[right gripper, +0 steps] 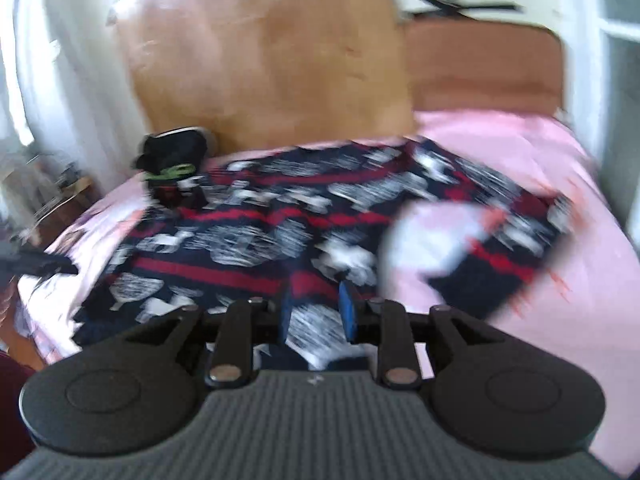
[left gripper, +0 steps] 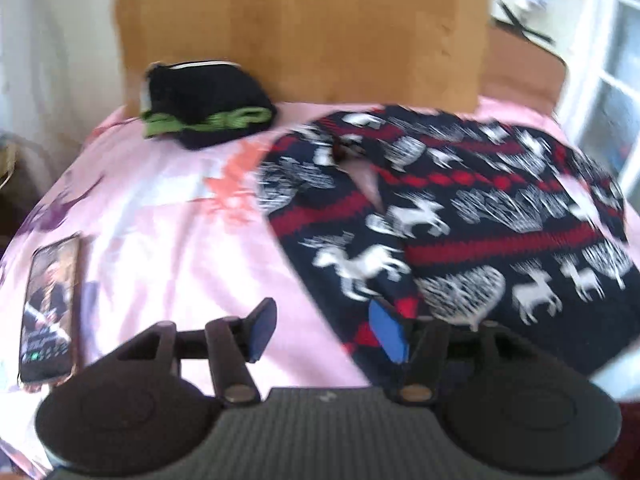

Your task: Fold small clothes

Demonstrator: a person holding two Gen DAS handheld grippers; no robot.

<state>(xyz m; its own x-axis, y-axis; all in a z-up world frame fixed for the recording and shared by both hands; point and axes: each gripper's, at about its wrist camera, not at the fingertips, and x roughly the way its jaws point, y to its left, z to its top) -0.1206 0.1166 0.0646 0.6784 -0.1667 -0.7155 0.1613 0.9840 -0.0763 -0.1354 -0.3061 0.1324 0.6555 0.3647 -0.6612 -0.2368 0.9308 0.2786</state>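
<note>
One navy, red and white patterned sweater (left gripper: 460, 220) is lying spread across the right half of the frame, and one folded black-and-green garment (left gripper: 208, 112) is sitting at upper left. One phone (left gripper: 50, 308) is resting at lower left. The left hand-held gripper (left gripper: 324, 330) is gaping wide, holding nothing; the right hand-held gripper (right gripper: 316, 314) is pinching the sweater's near edge. Everything is lying on a pink-sheeted bed (left gripper: 168, 248) beneath a wooden headboard (left gripper: 300, 28).

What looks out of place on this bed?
A phone lies on the pink sheet near the left edge, screen lit, odd among laundry. The sweater lies rumpled, not flat.
</note>
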